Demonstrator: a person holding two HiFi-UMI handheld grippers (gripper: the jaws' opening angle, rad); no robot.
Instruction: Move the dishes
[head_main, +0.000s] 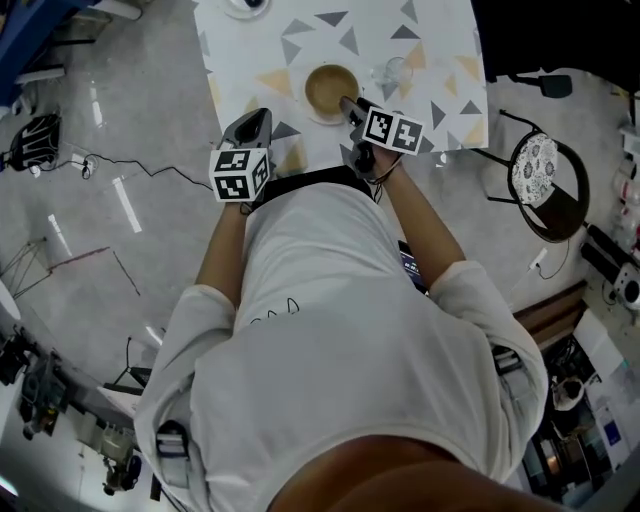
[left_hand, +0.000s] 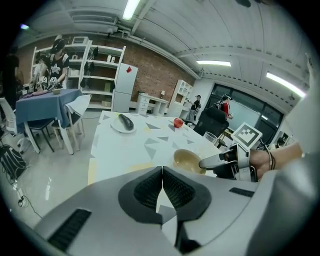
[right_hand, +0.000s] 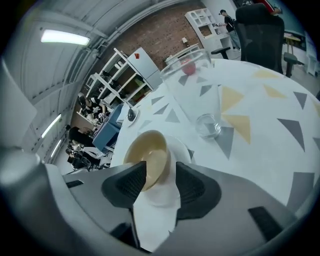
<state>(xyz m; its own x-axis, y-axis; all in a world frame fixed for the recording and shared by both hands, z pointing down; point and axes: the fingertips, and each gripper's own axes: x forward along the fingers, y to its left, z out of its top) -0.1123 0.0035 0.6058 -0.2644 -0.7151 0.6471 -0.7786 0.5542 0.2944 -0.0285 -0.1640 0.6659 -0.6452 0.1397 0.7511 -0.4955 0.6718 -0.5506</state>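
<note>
DISHES YET TO MOVE: A person in a white shirt leans over a triangle-patterned worktop (head_main: 250, 60), a pair of tongs in each hand, with the job barely begun. The right tongs (right_hand: 161, 170) stand released, their pads spread either side of the near rim of a tan bowl (right_hand: 150, 152). The bowl sits on a white plate (right_hand: 181, 146) close to the worktop's near edge, and nothing looks lifted. The left tongs (left_hand: 162, 169) are clenched on nothing, hanging at that same edge to the bowl's left. By the look of it the grip, the lift and the carry all remain to be done, and where the bowl is bound cannot be told.

The head view gives the layout: the bowl by the edge and a clear glass (head_main: 392, 72) just beyond it to the right. Only the right gripper view shows the rim lying between the spread pads. The left gripper view alone shows what lies at the far end: a second plate (left_hand: 114, 128) bearing a dark vegetable (left_hand: 125, 121), and a red fruit (left_hand: 178, 122) well apart from it.
</note>
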